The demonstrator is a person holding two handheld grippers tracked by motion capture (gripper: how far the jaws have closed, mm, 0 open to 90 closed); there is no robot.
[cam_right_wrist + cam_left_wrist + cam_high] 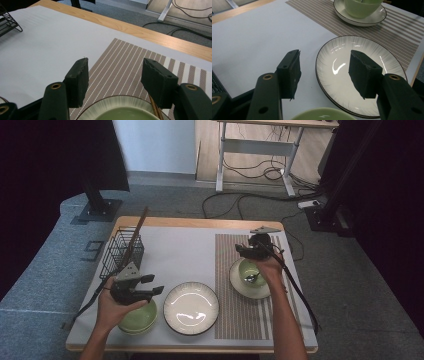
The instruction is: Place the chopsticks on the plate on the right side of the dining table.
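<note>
My left gripper hangs open above a green bowl at the table's front left, its jaws pointing right toward a white ribbed plate. In the left gripper view, the gripper has nothing between its pads; the plate lies beyond and the bowl's rim is just below. My right gripper stands open over the far edge of a second green bowl on a saucer; a spoon lies in that bowl. The right gripper is empty, with the saucer under it.
A black wire basket with a long wooden stick stands at the back left. A brown striped placemat lies under the saucer, on a white mat. A thin brown rod lies beside the right jaw.
</note>
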